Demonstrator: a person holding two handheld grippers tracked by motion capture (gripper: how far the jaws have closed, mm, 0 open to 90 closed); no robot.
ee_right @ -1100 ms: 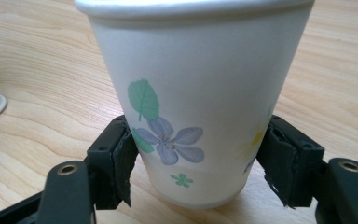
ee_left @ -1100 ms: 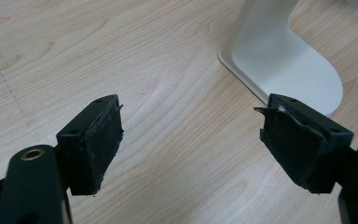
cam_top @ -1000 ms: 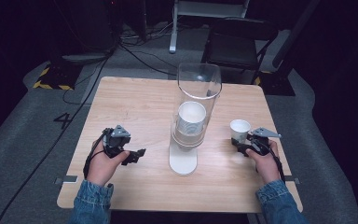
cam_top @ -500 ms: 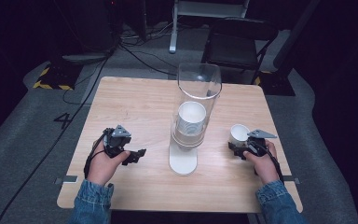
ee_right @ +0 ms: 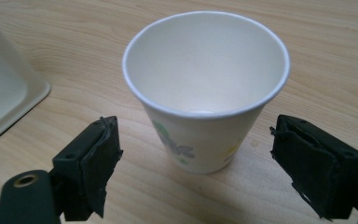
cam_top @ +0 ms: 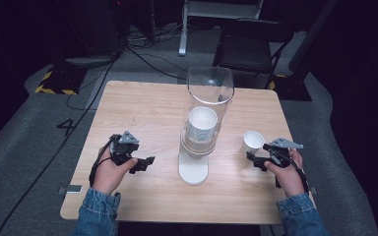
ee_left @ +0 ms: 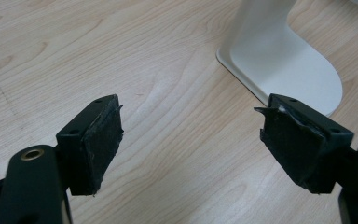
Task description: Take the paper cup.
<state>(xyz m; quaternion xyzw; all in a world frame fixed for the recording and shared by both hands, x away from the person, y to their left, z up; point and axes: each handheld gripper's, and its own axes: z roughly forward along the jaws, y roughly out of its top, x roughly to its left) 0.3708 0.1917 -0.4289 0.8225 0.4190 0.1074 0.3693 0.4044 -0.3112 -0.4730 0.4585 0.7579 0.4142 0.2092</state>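
The paper cup (ee_right: pixel 205 93) stands upright on the wooden tabletop (cam_top: pixel 142 108), right of the clear cup dispenser (cam_top: pixel 207 118), and nothing grips it. A second ago the right gripper (cam_top: pixel 257 160) was closed on this cup; its jaws have just been opening and now stand spread wide. In the right gripper view the cup sits between the two black pads (ee_right: pixel 98 163), with tabletop showing on both sides of it, so neither pad presses the wall. The cup is empty, white inside, with a faint flower print on its outer wall.

In the high view the right hand (cam_top: pixel 288 172) has drawn back slightly toward the near edge compared with the earlier frames, and the cup (cam_top: pixel 252 141) is left just ahead of the jaws.

The left gripper (cam_top: pixel 145 162) lies where it was a second ago, low over the tabletop to the left of the dispenser's white foot (ee_left: pixel 284 60). Its jaws are spread with only bare wood between them.

Inside the dispenser tube a stack of white cups (cam_top: pixel 202 129) hangs above the foot, unchanged from the earlier frames.
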